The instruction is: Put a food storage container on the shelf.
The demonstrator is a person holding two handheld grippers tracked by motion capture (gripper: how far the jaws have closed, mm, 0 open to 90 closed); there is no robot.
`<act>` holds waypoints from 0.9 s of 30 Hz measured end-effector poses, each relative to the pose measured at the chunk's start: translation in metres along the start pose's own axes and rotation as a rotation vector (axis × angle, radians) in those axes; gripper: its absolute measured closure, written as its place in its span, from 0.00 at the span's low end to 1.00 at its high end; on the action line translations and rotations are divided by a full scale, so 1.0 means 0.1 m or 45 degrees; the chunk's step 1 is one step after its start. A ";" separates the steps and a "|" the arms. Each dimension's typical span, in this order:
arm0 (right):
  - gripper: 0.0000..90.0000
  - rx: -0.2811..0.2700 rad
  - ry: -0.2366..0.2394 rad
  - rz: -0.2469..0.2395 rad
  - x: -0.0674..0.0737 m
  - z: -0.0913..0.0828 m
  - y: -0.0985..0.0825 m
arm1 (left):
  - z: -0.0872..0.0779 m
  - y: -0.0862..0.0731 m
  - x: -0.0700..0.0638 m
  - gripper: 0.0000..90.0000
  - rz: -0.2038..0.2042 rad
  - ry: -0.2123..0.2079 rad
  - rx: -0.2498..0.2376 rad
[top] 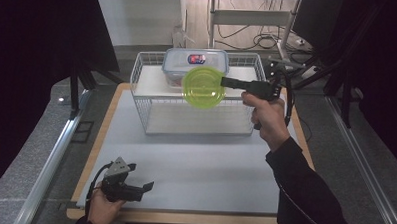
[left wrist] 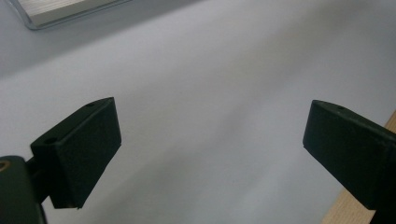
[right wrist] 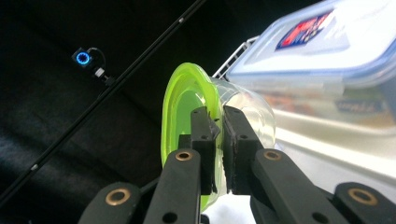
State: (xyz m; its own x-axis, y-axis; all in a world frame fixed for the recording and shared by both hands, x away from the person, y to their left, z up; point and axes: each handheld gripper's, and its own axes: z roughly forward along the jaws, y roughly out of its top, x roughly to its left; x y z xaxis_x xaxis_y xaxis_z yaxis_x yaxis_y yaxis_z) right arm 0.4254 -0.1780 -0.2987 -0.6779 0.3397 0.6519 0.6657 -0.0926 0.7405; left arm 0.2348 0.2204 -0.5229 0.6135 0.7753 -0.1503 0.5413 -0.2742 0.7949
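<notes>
Down front the left gripper [top: 146, 185] idles spread wide, while the right gripper [top: 224, 82] pinches a translucent lime-green plastic bowl [top: 204, 87] by its rim over the white wire basket [top: 142, 97], so lowering it inside looks next.

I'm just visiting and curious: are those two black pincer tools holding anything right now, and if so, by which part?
The right gripper pinches the green lidded tub by its rim, held on edge above the wire rack. The left gripper is open, holding nothing.

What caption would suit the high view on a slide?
Right claw holds a green bowl by its rim beside a wire rack; left claw rests open.
</notes>
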 end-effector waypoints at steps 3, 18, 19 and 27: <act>0.93 -0.016 -0.023 -0.003 0.01 0.01 0.10 | 0.00 0.00 0.00 0.05 0.001 0.000 0.000; 0.93 -0.092 -0.077 0.021 0.00 0.12 0.44 | 0.00 0.00 0.00 0.05 0.005 -0.003 0.002; 0.93 -0.092 -0.077 0.021 0.00 0.12 0.44 | 0.00 0.00 0.00 0.05 0.005 -0.003 0.002; 0.93 -0.128 -0.113 0.045 -0.06 0.30 0.59 | 0.00 0.00 0.00 0.05 0.006 -0.012 -0.002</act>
State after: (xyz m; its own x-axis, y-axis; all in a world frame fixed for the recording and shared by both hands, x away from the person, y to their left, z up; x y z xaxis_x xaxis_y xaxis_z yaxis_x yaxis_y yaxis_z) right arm 0.4784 -0.1571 -0.2637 -0.6213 0.4157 0.6642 0.6511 -0.1978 0.7328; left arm 0.2344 0.2202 -0.5224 0.6213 0.7687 -0.1518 0.5372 -0.2768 0.7967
